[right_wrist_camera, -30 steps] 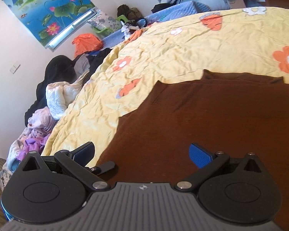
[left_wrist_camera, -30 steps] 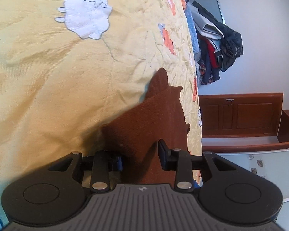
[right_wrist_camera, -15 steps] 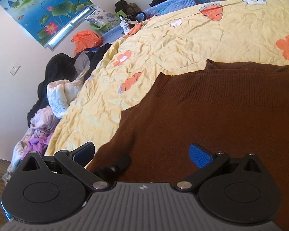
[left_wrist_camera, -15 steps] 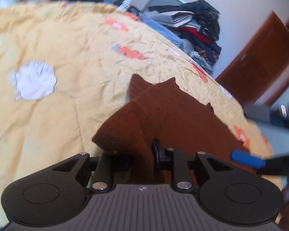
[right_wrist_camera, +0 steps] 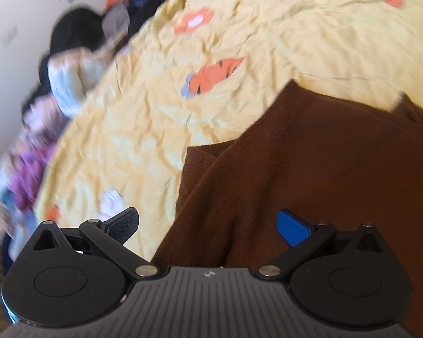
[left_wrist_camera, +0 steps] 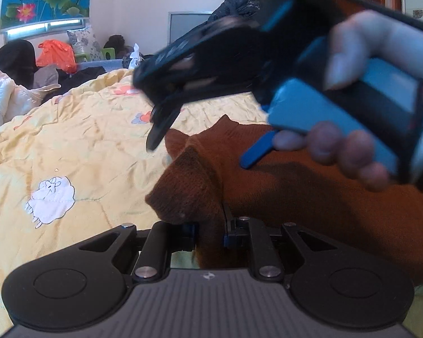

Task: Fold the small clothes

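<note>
Left gripper [left_wrist_camera: 210, 232] clamped on a bunched corner, maybe a sleeve, of the brown knit sweater [left_wrist_camera: 296, 180]; right gripper [right_wrist_camera: 208, 225] spread wide, empty, above it on the yellow quilt [right_wrist_camera: 143, 129]

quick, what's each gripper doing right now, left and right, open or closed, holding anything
Left gripper: closed, pinching a bunched fold of the brown knit garment.
Right gripper: open, holding nothing, over the same garment.
</note>
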Demonstrator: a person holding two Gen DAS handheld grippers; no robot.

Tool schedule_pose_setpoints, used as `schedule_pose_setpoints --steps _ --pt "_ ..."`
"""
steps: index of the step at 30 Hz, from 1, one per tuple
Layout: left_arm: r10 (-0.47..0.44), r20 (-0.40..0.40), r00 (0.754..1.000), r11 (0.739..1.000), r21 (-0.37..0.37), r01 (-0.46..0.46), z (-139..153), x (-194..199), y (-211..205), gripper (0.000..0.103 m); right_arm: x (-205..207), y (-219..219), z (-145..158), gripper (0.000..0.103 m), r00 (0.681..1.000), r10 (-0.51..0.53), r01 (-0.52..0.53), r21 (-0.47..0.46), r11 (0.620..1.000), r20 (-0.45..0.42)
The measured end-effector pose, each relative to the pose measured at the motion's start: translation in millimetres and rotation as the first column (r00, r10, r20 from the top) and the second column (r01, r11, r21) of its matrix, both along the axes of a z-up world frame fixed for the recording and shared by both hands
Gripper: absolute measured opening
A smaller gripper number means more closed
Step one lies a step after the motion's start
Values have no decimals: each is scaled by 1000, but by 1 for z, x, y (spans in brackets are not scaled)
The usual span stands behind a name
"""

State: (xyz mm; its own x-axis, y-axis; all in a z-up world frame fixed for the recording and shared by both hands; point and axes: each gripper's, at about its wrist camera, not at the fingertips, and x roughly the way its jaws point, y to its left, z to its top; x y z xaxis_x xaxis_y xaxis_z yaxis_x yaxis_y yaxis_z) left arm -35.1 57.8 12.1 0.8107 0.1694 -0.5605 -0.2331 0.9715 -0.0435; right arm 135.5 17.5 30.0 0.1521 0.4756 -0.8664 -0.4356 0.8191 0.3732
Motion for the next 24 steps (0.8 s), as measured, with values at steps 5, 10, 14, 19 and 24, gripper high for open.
schedule_pose_setpoints --steps 5,10,14,19,24 --pt "-5 0 1000 1000 2 5 -1 1 2 15 -13 30 -7 103 986 126 -104 -177 979 113" --pt "-8 3 1000 1000 22 8 -2 1 0 15 -32 44 -16 102 948 245 -179 -300 937 201" --pt "-15 4 1000 998 53 15 -2 -2 -7 15 -36 44 -17 95 933 276 -193 -325 926 232" --pt "-26 9 1000 994 110 25 -2 -3 -16 15 -22 23 -5 60 950 200 -135 -264 955 239" --pt "-68 49 997 989 139 60 14 -1 -35 15 -7 -32 5 21 985 54 -49 -29 998 163"
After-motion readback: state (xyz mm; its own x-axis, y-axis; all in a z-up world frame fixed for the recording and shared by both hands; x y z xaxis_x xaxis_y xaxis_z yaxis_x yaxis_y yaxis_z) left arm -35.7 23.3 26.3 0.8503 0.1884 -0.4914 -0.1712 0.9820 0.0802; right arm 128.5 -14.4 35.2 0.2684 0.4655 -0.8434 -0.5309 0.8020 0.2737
